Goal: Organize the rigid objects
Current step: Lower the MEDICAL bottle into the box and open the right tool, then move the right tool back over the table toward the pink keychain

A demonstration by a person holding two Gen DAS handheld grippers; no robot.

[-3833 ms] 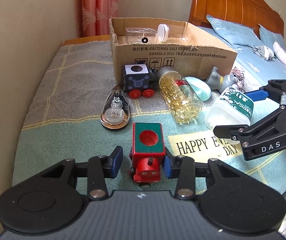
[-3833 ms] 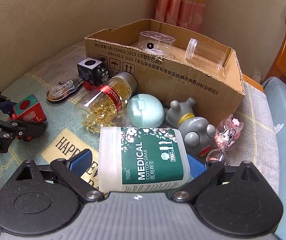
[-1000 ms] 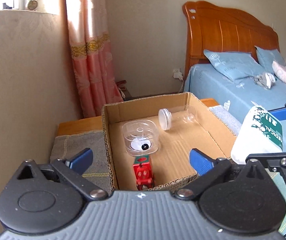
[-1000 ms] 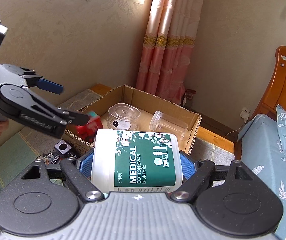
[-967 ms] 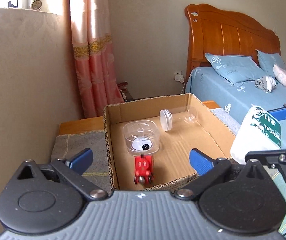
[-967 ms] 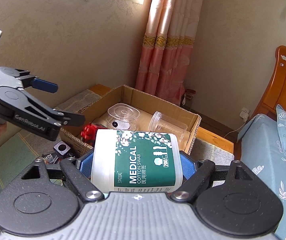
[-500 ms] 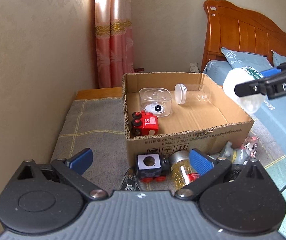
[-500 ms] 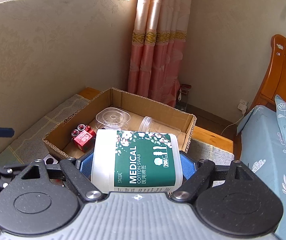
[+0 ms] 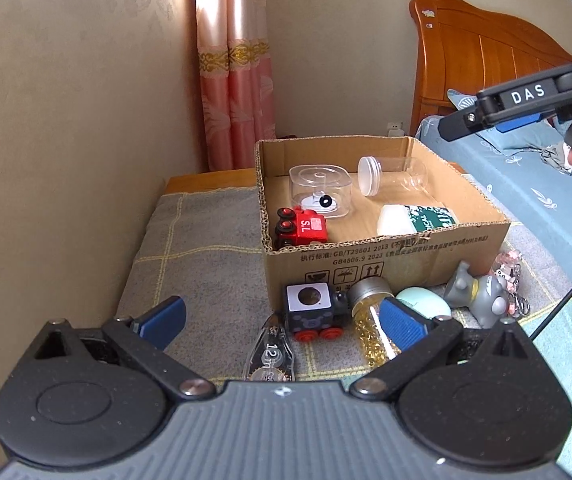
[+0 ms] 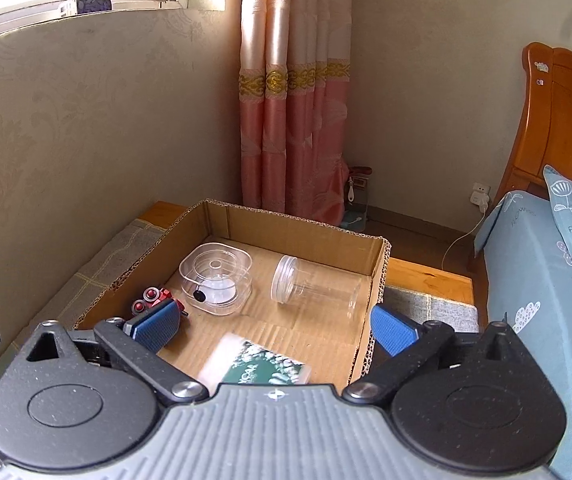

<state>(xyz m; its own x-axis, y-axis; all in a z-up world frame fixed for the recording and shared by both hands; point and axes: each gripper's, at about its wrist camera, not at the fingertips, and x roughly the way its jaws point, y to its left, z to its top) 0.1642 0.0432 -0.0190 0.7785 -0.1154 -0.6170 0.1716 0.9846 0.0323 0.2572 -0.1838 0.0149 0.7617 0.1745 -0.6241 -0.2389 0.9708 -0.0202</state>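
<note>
The cardboard box [image 9: 390, 256] [image 10: 378, 280] holds a red toy train [image 9: 302, 230] [image 10: 152, 298], a clear square container [image 9: 320, 190] [image 10: 216, 276], a clear jar [image 9: 392, 174] [image 10: 316, 284] and the cotton swab tub [image 9: 416, 220] [image 10: 260, 366]. My right gripper [image 10: 274, 326] is open and empty above the box; it also shows in the left wrist view [image 9: 526, 100]. My left gripper [image 9: 282, 320] is open and empty over the items in front of the box: a black toy train [image 9: 312, 310], a pill bottle [image 9: 370, 320] and a correction tape [image 9: 272, 356].
A mint egg-shaped case [image 9: 422, 304], a grey elephant toy [image 9: 480, 296] and a pink keychain [image 9: 510, 276] lie in front of the box on the blanket [image 9: 198, 256]. The wall is at the left, a curtain [image 10: 294, 120] behind, a bed [image 10: 546, 280] at the right.
My right gripper has opened and the cotton swab tub now lies in the box. My left gripper has drawn back and lowered toward the items in front of the box.
</note>
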